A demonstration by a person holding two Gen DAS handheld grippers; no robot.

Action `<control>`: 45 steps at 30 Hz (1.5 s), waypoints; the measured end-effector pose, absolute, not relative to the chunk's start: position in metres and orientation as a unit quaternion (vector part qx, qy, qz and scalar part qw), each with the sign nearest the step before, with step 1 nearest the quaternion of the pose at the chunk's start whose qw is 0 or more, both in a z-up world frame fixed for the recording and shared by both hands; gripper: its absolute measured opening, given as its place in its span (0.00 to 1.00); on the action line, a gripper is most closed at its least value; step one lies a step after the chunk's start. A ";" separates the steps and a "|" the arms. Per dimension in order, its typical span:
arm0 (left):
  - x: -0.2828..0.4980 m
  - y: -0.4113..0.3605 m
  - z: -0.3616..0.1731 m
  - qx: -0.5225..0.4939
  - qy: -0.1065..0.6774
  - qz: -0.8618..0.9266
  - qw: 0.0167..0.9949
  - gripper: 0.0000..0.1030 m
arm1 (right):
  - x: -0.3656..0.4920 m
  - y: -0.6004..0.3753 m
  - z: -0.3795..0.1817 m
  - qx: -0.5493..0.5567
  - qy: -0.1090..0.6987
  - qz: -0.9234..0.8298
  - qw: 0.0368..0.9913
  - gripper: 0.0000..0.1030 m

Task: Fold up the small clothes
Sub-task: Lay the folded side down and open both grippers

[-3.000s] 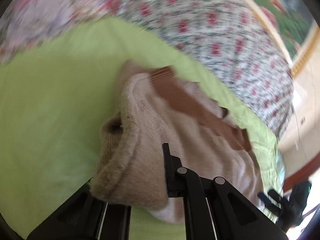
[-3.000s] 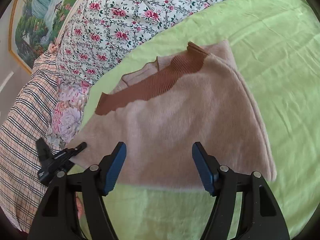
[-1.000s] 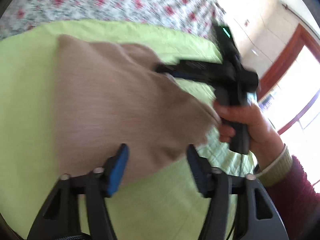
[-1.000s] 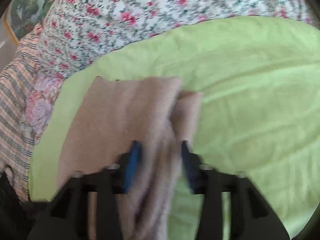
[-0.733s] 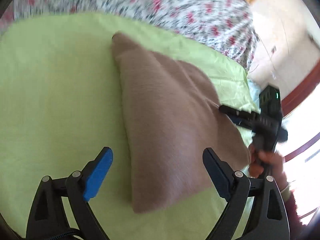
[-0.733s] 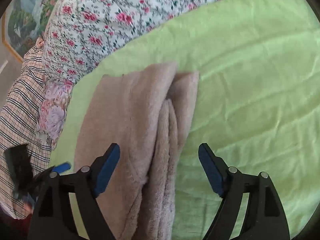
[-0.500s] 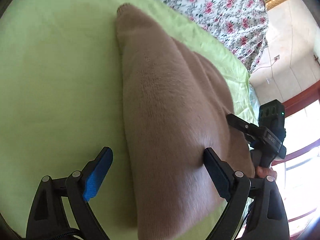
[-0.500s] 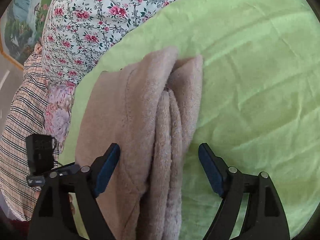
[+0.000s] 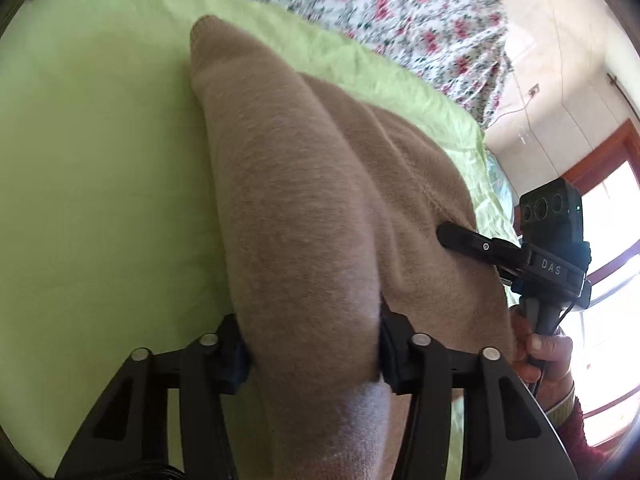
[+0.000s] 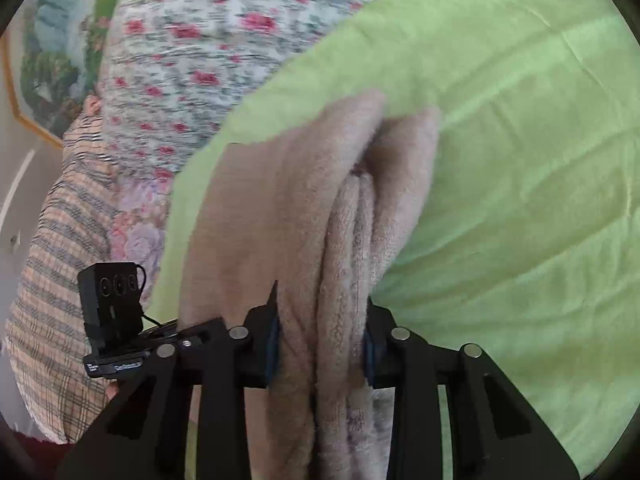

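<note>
We've got the left gripper clamped on the near end of the folded sweater, its two black fingers pressing in from either side so the tan knit bulges up between them. From this gripper's camera the sweater runs away toward 12 o'clock as a thick rounded roll, tapering to a blunt tip up at 11. It lies on the green sheet, which fills everything from 7 round to 11 o'clock.

Over at 3 o'clock we see the right gripper, one black finger laid against the sweater's far edge, a small camera block above it, and the right hand wrapped round the handle at 4.

Switching to the right camera: the right gripper is squeezed tight on a stack of layers, the sweater showing several soft folds edge-on between the blue pads. The bundle reaches up toward 12 o'clock. The green sheet spreads from 1 to 5 o'clock.

At 8 o'clock the left gripper peeks in beside the cloth. Behind it, a flowered cover sits at 11, a checked blanket at 8 to 9, and a framed picture at 10.

No boxes or baskets anywhere in view; the sweater sits only on the sheet.
</note>
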State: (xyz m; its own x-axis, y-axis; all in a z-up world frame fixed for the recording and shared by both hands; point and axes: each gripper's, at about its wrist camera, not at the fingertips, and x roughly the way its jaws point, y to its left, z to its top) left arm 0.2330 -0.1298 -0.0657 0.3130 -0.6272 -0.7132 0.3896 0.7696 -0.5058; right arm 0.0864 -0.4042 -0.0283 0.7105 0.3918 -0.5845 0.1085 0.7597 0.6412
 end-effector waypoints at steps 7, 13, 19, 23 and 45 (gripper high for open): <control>0.159 -0.038 -0.030 -0.104 0.466 -0.283 0.832 0.48 | 0.076 -0.305 -0.029 0.325 0.365 0.163 0.857 0.31; 0.104 0.031 -0.032 -0.105 0.469 -0.237 0.845 0.48 | 0.079 -0.226 -0.057 0.322 0.383 0.212 0.839 0.31; 0.080 0.063 -0.071 -0.118 0.482 -0.220 0.840 0.64 | 0.073 -0.204 -0.084 0.310 0.412 0.172 0.839 0.35; 0.079 0.078 -0.064 -0.141 0.464 -0.226 0.845 0.77 | 0.064 -0.209 -0.071 0.293 0.420 0.140 0.847 0.41; 0.132 0.058 -0.062 -0.068 0.469 -0.132 0.871 0.62 | 0.114 -0.235 -0.056 0.274 0.400 0.058 0.873 0.10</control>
State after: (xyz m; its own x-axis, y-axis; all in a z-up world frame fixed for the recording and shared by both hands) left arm 0.1321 0.0582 -0.0622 0.5257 -0.2941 -0.7982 0.1661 0.9558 -0.2428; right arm 0.1136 -0.2354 -0.0557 0.6725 0.3204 -0.6671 0.1180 0.8435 0.5240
